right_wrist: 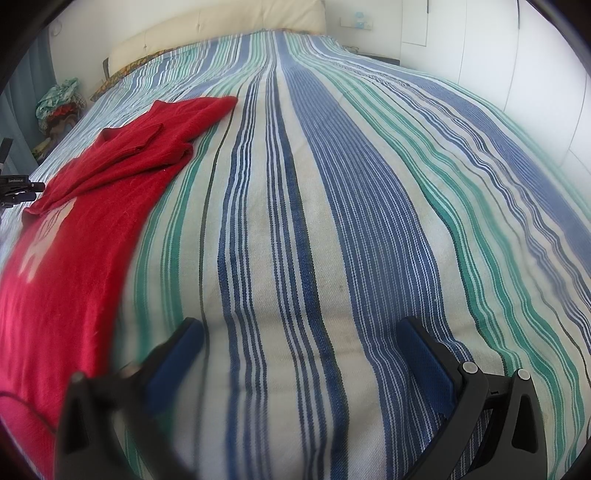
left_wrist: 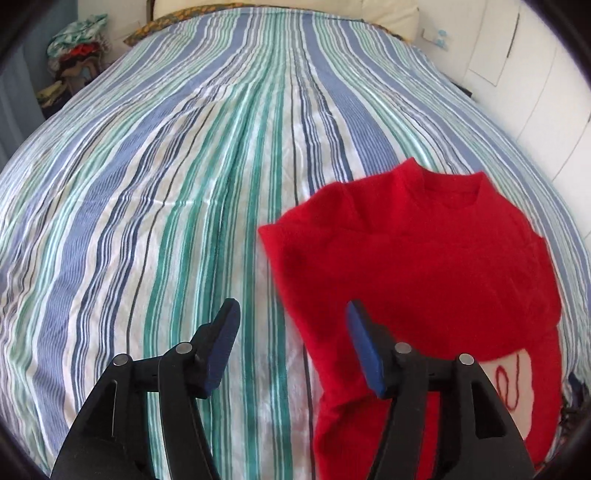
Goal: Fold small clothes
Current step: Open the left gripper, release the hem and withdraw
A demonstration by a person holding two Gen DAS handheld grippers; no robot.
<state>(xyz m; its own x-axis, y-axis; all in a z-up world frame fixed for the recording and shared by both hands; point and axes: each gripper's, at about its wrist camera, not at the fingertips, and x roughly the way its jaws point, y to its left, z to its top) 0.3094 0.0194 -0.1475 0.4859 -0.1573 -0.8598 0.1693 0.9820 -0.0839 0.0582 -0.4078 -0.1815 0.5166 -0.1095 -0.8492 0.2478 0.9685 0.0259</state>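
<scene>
A small red sweater (left_wrist: 424, 266) lies flat on the striped bedspread (left_wrist: 184, 184), collar away from me, with a white patch near its lower right. One sleeve is folded across the body. My left gripper (left_wrist: 291, 314) is open and empty, hovering over the sweater's left edge. In the right wrist view the sweater (right_wrist: 74, 240) lies at the left. My right gripper (right_wrist: 299, 332) is open and empty, low over the bare bedspread (right_wrist: 332, 221) just right of the sweater.
A pile of mixed clothes (left_wrist: 77, 55) sits beyond the bed's far left corner. A cream headboard (right_wrist: 221, 29) stands at the far end. White wardrobe doors (right_wrist: 517, 55) run along the right side. The bed's near edge lies close below the sweater.
</scene>
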